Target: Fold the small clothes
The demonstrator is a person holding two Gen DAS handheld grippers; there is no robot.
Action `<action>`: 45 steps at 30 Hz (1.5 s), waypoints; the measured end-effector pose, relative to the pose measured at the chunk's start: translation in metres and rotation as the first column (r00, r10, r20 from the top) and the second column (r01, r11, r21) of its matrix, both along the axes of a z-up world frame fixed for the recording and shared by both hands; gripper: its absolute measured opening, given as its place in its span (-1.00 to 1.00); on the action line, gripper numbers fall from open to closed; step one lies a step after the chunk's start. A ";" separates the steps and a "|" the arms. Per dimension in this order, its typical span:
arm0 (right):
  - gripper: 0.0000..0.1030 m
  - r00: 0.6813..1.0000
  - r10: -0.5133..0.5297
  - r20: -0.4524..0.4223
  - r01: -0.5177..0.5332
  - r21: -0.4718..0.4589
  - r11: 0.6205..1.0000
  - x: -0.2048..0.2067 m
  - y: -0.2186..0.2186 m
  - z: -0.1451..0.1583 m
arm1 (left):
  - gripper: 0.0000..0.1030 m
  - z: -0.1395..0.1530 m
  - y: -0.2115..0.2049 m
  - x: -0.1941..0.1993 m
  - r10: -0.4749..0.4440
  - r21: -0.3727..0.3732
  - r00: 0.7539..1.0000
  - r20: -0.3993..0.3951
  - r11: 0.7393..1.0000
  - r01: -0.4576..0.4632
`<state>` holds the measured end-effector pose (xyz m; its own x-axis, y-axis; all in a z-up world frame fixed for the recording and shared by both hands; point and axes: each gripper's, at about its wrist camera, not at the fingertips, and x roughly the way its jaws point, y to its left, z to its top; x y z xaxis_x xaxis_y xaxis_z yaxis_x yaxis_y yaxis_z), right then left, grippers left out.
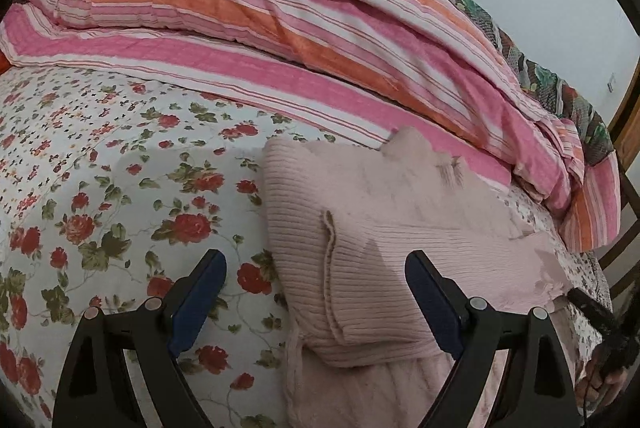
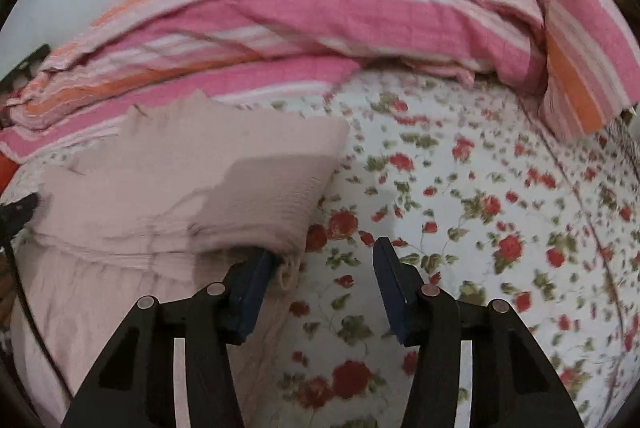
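Observation:
A pale pink ribbed knit garment [image 1: 360,195] lies folded on the floral bedsheet [image 1: 100,187]. In the left wrist view my left gripper [image 1: 316,258] stands wide open above the garment's near left corner. One finger is over the sheet and the other over the knit. In the right wrist view the same garment [image 2: 180,179] fills the left half. My right gripper [image 2: 323,248] hangs at its right corner with the jaws apart. The left pad [image 2: 256,280] touches the fabric edge, and the right pad [image 2: 390,280] is over bare sheet [image 2: 480,211].
A pink, orange and white striped quilt [image 1: 280,27] is bunched along the far side of the bed, with a dark patterned blanket [image 1: 560,83] behind it. A wooden bed frame [image 1: 628,131] stands at the right. A hand [image 1: 600,380] shows at the lower right.

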<state>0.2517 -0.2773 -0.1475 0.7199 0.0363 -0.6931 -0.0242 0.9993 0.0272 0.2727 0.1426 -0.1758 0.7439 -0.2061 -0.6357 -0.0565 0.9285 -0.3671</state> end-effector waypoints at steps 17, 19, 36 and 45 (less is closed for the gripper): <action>0.26 0.998 -0.030 -0.056 0.034 0.071 0.997 0.044 -0.001 -0.020 | 0.74 -0.010 -0.021 0.009 0.003 0.190 0.999 -0.046 0.982 0.005; 0.27 0.997 -0.027 -0.068 0.032 0.079 0.996 0.045 -0.002 -0.021 | 0.74 -0.011 -0.024 0.009 0.008 0.215 0.999 -0.050 0.977 0.003; 0.74 0.997 -0.053 -0.063 0.051 -0.030 0.998 0.049 0.008 -0.017 | 0.49 -0.009 -0.031 0.002 -0.002 0.233 1.000 -0.028 0.972 0.009; 0.73 0.997 -0.040 -0.064 0.045 0.076 0.996 0.049 -0.004 -0.022 | 0.50 -0.010 -0.029 0.004 -0.009 0.214 0.999 -0.036 0.977 0.016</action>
<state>0.3008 -0.2809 -0.1697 0.6771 0.0619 -0.7333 0.0222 0.9943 0.1044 0.2768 0.1134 -0.1859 0.7186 -0.0711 -0.6918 -0.0539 0.9861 -0.1573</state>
